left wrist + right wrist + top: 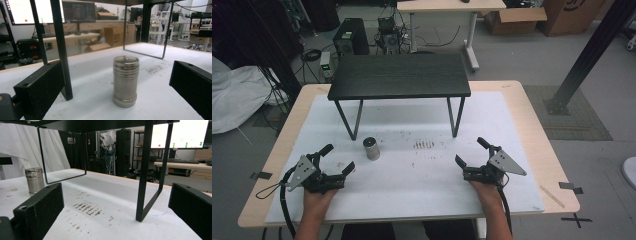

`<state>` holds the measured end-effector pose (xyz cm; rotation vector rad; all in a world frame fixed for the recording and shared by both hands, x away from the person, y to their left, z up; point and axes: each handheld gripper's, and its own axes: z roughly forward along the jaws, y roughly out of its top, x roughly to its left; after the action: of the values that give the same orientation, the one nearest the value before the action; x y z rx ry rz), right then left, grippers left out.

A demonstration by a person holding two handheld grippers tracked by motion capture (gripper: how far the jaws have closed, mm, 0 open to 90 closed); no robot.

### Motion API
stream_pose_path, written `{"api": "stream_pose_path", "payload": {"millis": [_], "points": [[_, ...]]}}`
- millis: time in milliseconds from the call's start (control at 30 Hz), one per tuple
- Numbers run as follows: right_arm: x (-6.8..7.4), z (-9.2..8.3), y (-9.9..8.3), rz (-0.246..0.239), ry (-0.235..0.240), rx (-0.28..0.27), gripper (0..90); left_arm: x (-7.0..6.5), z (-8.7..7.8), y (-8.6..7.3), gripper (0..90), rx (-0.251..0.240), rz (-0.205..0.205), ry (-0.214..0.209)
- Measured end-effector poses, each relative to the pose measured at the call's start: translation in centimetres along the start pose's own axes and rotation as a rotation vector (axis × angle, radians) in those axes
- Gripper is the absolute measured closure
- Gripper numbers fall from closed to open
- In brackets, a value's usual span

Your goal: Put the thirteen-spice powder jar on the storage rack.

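**A:** ok so what's the left gripper (338, 158) doing? From where I'm standing it just sits low near the table's front left corner, jaws spread wide, nothing between them.

**B:** yep, wide apart and empty. The little steel canister (371, 148) stands upright on the white mat (422, 195), just off to the right of that gripper and a bit further out. In the left gripper view the canister (125, 81) sits dead centre ahead of the two black jaws, clear of both, not touching either one.

**A:** and the black stand (399, 75) behind it?

**B:** small black shelf on thin metal legs, at the far half of the mat. The canister is out in front of it, near its left leg, not under the top. There's a patch of dark smudges (423, 145) on the mat around the middle.

**A:** right gripper (470, 151)?

**B:** same story, jaws gaping, holding nothing, resting near the front right. Its own view has a leg of the stand (146, 172) between the jaws but further off, canister (34, 180) way over at the left.

**A:** anything you can't make out?

**B:** both forearms are cut off at the bottom edge, and the smudges are too blurry to tell what they are.
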<state>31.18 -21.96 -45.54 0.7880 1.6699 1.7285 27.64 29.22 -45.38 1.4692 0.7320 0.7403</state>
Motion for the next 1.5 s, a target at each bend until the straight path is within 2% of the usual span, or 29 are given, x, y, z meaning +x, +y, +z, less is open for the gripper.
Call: {"api": "stream_pose_path", "payload": {"millis": [433,567,667,833,933,1033,1133,1200,1500], "points": [[0.0,0.0,0.0,-0.002,0.001,-0.003,0.0,0.0,0.1,0.0,0.3,0.008,0.002,-0.002],[0.0,0.0,0.0,-0.002,0.004,-0.005,0.0,0.2,0.0,0.0,0.2,0.002,-0.016,-0.003],[0.0,-0.1,0.0,-0.001,0.006,-0.009,0.0,0.5,-0.2,0.0,0.2,-0.017,-0.048,0.008],[0.0,-0.1,0.0,0.0,0.008,-0.008,0.0,0.5,-0.5,0.1,0.2,-0.026,-0.053,0.012],[-0.1,-0.1,0.0,0.003,0.008,-0.007,0.0,0.4,-0.7,0.4,0.2,-0.036,-0.046,0.009],[-0.1,-0.1,0.0,0.002,0.008,-0.008,0.0,0.4,-0.8,1.2,0.2,-0.042,-0.039,-0.013],[-0.1,-0.1,0.0,0.003,0.008,-0.007,0.0,0.5,-0.5,2.0,0.2,-0.02,-0.034,-0.036],[-0.1,-0.1,0.0,0.002,0.008,-0.007,0.0,0.7,-0.3,2.5,0.2,0.0,-0.039,-0.036],[-0.1,-0.1,0.0,0.002,0.009,-0.009,0.0,1.2,0.2,3.9,0.2,0.028,-0.043,-0.068]]}}
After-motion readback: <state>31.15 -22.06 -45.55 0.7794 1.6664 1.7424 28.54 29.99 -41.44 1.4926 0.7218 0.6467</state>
